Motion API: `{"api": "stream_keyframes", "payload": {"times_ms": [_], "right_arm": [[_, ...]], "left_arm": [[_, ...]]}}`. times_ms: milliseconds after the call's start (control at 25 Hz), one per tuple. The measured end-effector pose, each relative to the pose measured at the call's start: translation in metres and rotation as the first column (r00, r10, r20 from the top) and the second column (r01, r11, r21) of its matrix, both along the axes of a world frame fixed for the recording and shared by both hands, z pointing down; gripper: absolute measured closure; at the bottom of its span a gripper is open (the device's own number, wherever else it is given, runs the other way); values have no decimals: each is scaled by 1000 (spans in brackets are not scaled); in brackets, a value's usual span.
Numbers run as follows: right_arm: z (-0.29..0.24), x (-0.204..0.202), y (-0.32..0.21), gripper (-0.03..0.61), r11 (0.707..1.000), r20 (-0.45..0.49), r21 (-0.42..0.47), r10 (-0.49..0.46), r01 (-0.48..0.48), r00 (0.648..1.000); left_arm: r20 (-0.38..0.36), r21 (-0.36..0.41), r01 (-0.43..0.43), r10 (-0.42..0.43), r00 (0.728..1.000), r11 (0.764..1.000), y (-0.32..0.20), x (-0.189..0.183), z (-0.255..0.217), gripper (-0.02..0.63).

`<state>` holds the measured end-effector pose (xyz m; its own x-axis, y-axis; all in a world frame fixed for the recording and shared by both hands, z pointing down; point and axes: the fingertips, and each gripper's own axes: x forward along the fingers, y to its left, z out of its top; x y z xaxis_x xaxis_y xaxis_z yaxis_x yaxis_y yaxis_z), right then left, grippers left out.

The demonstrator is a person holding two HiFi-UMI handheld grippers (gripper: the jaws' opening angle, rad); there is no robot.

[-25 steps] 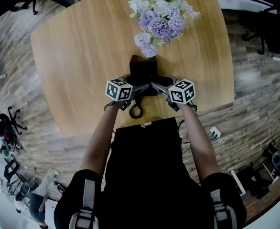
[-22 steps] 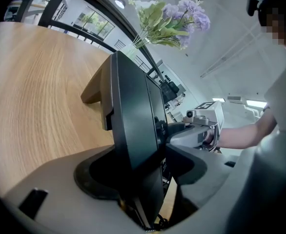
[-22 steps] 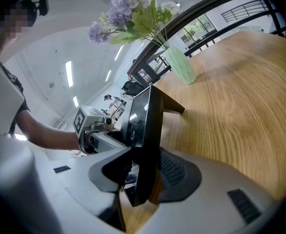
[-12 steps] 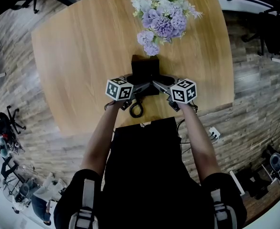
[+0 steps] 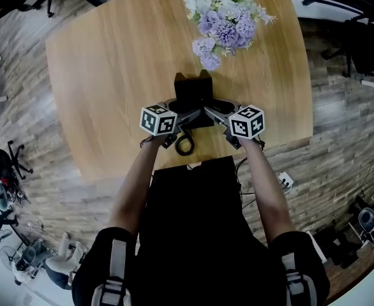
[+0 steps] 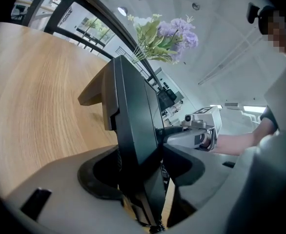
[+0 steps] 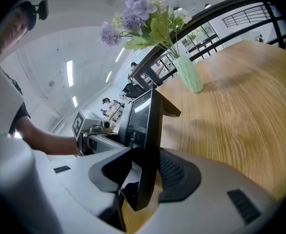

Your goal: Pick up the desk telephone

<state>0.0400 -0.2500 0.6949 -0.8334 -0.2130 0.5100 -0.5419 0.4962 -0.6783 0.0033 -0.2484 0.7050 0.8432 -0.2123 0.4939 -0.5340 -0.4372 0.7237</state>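
Two hand-held grippers meet on a black desk telephone, which sits near the person's edge of a pale wooden table, about midway across it. The left gripper comes in from the phone's left side and the right gripper from its right, both angled downward.

In the left gripper view the jaws have just been closing; the phone's slab-like body stands between them, and the pads press its edge. In the right gripper view the phone's other edge is likewise clamped between the pads, one of them ribbed.

The phone's long axis runs away from the person towards a bunch of purple and white flowers in a pale green vase, which stands just beyond its far end. Its face slopes up, raised at the far end on a rear stand, with the low end nearest the person. A black cord loop lies on the wood just in front of that low end. Whether the base has left the table I cannot tell.
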Motion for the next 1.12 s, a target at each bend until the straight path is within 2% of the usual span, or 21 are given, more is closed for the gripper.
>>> {"api": "stream_keyframes", "payload": {"times_ms": [320,840,1120], "right_arm": [[-13,-18,15,405,1000,5,15,20,-20,1000],[-37,-56,51,405,996,4,58,60,-60,998],[-53,-59,67,405,995,1,68,76,-76,997]], "left_arm": [[-22,19,25,-24,999,1000,15,-19,-13,336],[-39,67,10,-8,999,998,49,-58,-36,336],[-44,70,-13,16,999,997,64,-61,-51,338]]}}
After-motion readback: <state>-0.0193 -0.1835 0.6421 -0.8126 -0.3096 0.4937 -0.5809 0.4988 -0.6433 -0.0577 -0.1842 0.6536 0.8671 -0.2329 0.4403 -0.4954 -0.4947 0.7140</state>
